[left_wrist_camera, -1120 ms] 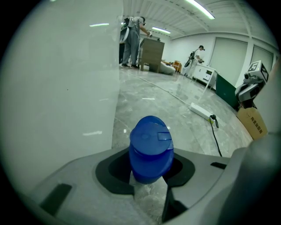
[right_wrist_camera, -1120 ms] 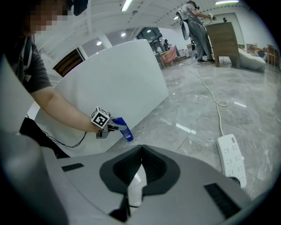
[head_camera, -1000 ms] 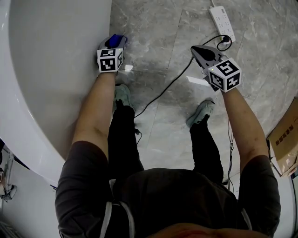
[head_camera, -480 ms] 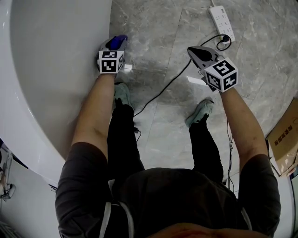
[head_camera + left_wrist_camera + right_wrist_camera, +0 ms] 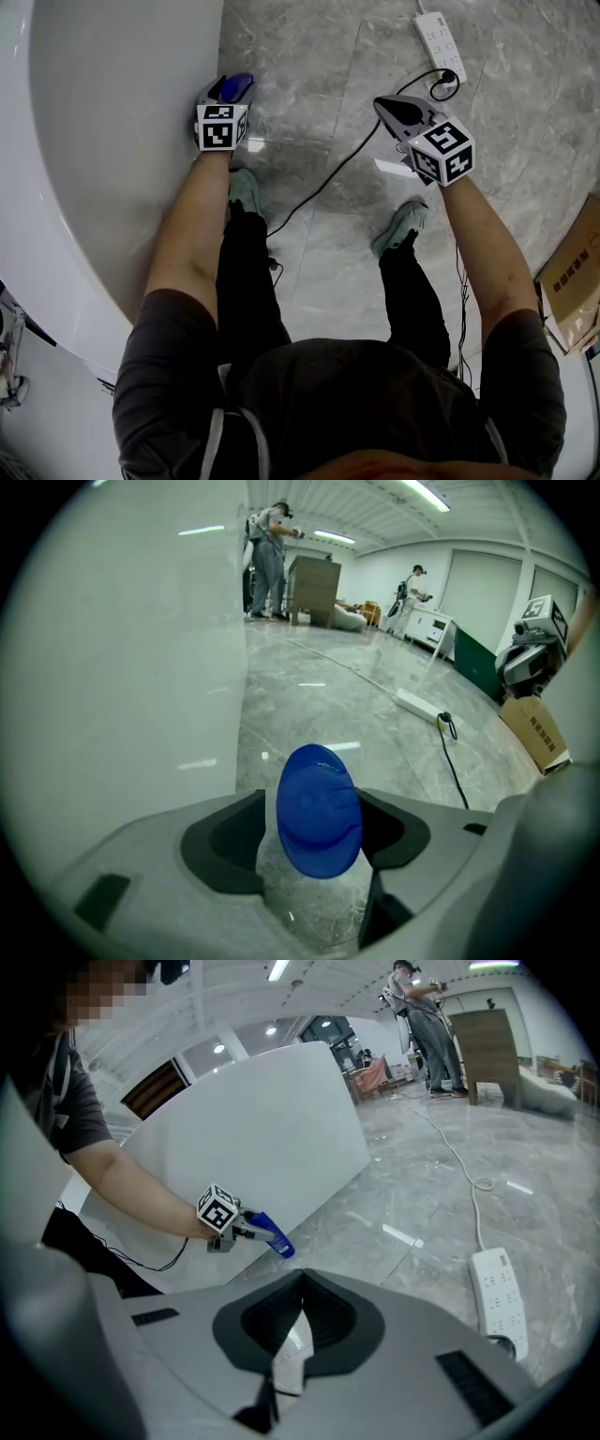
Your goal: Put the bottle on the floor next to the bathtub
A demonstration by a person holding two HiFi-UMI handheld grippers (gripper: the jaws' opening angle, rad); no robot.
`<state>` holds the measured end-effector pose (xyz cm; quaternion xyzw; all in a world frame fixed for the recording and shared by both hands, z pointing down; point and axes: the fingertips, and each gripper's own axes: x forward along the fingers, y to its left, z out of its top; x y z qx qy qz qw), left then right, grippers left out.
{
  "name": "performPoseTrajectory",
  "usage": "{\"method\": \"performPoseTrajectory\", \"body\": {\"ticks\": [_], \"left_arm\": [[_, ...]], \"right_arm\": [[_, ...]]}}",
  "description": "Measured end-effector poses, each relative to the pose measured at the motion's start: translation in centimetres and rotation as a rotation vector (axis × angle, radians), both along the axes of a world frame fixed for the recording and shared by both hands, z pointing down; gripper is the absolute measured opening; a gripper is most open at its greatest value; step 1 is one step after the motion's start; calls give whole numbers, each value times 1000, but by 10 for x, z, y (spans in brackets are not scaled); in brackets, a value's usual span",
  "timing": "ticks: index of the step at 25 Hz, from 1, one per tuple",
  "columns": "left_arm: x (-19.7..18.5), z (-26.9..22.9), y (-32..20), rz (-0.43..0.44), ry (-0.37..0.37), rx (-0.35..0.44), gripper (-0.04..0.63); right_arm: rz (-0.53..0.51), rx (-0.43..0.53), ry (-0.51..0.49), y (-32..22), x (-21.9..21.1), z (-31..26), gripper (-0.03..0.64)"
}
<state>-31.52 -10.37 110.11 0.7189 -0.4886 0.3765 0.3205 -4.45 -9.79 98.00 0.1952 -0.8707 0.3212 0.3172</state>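
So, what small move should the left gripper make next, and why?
Probably lift the left gripper straight off the bottle: its jaws have just been opening, they look clear of the blue top, and the bottle is beside the bathtub.

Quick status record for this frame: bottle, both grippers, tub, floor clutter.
left gripper: jaws have just been opening; bottle between them, gap at one pad
bottle: blue, beside the bathtub wall; floor contact unclear
right gripper: shut, empty, above the floor
floor clutter: power strip, black cable
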Motion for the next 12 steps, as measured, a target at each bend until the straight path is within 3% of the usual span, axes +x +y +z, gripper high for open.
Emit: {"method": "performPoseTrajectory", "body": {"ticks": [7,12], "left_arm": [[-2,-26,5,10,-49,17,313],[-4,-78,25,-17,-69,7,318]], "right_arm": [[5,22,1,12,3,-21,-8],[33,54,13,18,16,-71,-8]]}}
